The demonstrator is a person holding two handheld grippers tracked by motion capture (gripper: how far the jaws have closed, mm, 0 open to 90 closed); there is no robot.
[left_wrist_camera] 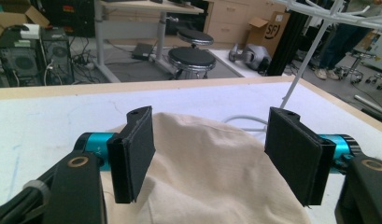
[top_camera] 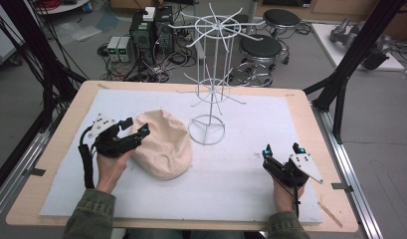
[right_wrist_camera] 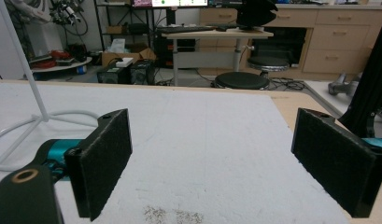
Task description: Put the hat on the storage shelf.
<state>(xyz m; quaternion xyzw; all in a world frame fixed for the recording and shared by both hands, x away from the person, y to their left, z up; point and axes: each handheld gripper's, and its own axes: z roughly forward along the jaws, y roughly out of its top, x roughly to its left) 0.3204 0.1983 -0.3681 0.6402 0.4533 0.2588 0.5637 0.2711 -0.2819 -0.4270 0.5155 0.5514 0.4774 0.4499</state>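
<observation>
From the high view, the left gripper (top_camera: pixel 135 127) reaches wide-jawed over the near-left edge of the soft beige cloth hat (top_camera: pixel 162 143) lying beside the white wire stand (top_camera: pixel 209 94), seemingly to pinch its fabric. The left gripper view shows those pads apart with the hat's cloth (left_wrist_camera: pixel 207 172) between them but ungripped, while the right gripper view has the right gripper (right_wrist_camera: pixel 226 168) gaping and holding nothing above the white foam mat (right_wrist_camera: pixel 202 130), probably waiting.

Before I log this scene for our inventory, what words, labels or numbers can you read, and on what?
"SF": on the cardboard box on the floor beyond the table, in the left gripper view.
A small mark on the teal barrel beside the left gripper's fingers: too small to read.
The monitor screen in the right gripper view: blurred, unreadable.
</observation>
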